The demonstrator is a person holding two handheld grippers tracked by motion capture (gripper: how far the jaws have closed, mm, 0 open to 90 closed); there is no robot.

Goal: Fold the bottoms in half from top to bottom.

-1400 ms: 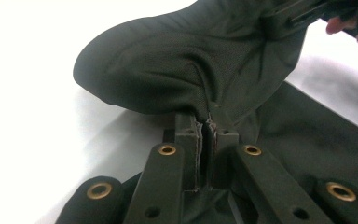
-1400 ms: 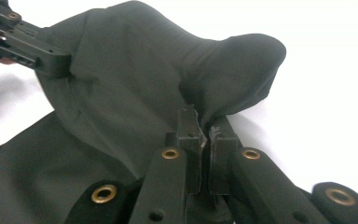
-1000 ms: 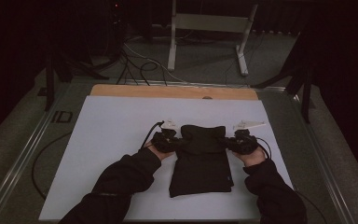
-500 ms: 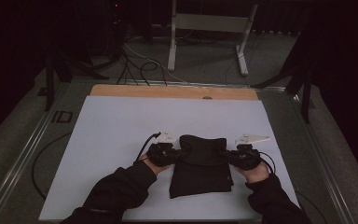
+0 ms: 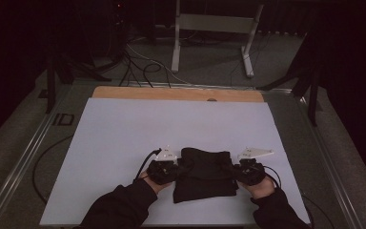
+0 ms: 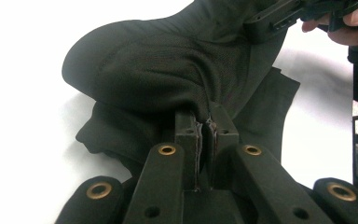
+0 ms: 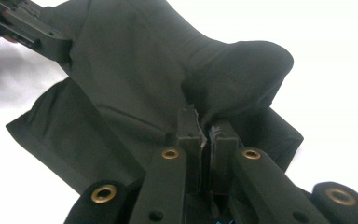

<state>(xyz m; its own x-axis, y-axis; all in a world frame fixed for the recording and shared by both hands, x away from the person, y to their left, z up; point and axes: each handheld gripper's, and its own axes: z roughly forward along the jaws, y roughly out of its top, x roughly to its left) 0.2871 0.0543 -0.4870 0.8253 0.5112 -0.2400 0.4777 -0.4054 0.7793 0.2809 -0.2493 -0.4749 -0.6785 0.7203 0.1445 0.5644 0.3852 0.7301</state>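
A black cloth [image 5: 204, 174] lies folded on the white table top [image 5: 124, 133] near the front edge. My left gripper [image 5: 177, 168] is shut on the cloth's left edge, and my right gripper [image 5: 232, 169] is shut on its right edge. In the left gripper view the jaws pinch a fold of the dark fabric [image 6: 168, 70], lifted into a hump over lower layers; the other gripper [image 6: 279, 14] bites the far side. From the right gripper view the same raised fold [image 7: 168, 70] is clamped between the jaws, with the left gripper [image 7: 28, 28] at the upper left.
A wooden strip [image 5: 176, 94] runs along the table's far edge. Metal rails [image 5: 24, 162] border both sides. Beyond the table stand a white frame [image 5: 214, 28] and loose cables [image 5: 138, 62] on the floor. Dark sleeves [image 5: 119, 207] enter from the bottom.
Both grippers have come toward the front edge of the table, drawing the cloth's far edge back over its lower layers, so the cloth now looks shorter.
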